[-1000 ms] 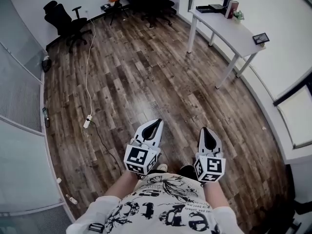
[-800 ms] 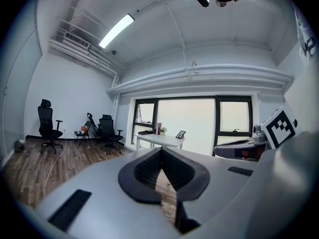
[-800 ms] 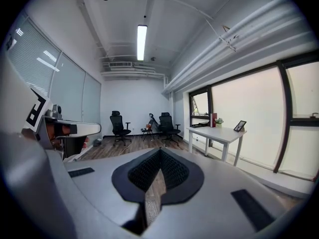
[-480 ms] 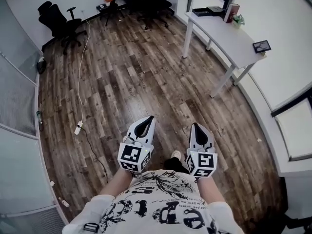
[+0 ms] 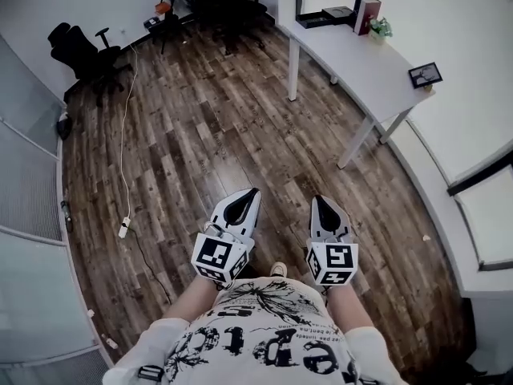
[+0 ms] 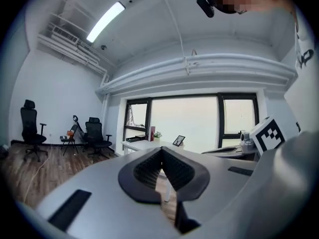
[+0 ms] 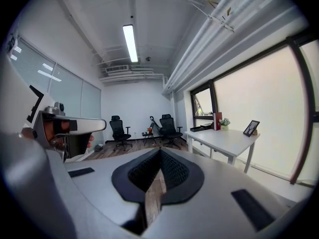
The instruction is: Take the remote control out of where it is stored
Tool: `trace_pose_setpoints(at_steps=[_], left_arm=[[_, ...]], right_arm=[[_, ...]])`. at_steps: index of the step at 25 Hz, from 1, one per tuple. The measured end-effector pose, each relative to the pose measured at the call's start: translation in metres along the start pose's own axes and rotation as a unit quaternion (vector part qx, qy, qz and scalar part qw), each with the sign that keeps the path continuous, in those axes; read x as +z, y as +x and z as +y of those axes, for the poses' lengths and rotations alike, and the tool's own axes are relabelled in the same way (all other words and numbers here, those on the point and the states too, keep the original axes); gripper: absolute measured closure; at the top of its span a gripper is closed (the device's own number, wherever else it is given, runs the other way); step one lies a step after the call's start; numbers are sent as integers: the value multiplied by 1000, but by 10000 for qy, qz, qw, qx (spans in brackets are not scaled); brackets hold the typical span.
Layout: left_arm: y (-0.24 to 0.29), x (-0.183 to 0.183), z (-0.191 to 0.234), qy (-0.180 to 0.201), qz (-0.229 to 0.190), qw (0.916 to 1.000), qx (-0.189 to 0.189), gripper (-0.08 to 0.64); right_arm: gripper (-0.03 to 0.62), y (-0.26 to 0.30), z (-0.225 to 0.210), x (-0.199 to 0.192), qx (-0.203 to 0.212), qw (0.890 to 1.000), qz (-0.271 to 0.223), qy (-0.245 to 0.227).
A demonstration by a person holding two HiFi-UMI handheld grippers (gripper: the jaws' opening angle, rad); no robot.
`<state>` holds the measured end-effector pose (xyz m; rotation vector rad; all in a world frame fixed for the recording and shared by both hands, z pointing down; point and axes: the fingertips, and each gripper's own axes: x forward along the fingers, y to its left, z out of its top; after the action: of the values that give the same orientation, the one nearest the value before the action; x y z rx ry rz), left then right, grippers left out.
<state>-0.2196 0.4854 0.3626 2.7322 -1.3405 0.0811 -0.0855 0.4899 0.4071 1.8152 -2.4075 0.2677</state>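
Now closer than a second ago: long white desk (image 5: 353, 62) far right; white left gripper (image 5: 250, 196) and right gripper (image 5: 320, 205) clenched empty; remote control unseen.

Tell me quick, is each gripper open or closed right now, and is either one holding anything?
Left gripper: closed, holding nothing.
Right gripper: closed, holding nothing.

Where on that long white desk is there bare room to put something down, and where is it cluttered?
The white desk is bare along its middle, between the picture frame and the red book. Its far end is crowded: black tray, book and small plant. The wooden floor ahead is open, apart from a corded power strip at the left.
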Motion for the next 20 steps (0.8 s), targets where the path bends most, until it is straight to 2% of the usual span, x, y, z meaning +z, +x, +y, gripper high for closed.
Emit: trace_pose_setpoints(at_steps=[5, 8, 14, 18, 20], left_arm=[[53, -4, -4, 533, 197, 9982, -204, 552], [87, -7, 2, 632, 222, 9969, -405, 552], [173, -7, 46, 413, 267, 9944, -933, 552], [238, 16, 92, 122, 180, 9916, -1273, 552], [263, 28, 118, 150, 139, 9899, -1401, 552]], right_arm=[[591, 23, -35, -10, -200, 9994, 171, 219], [591, 46, -53, -13, -393, 9986, 223, 267], [591, 118, -86, 6, -901, 9955, 221, 217], [591, 176, -103, 37, -1205, 9926, 166, -65], [591, 208, -108, 54, -1387, 9902, 78, -127]])
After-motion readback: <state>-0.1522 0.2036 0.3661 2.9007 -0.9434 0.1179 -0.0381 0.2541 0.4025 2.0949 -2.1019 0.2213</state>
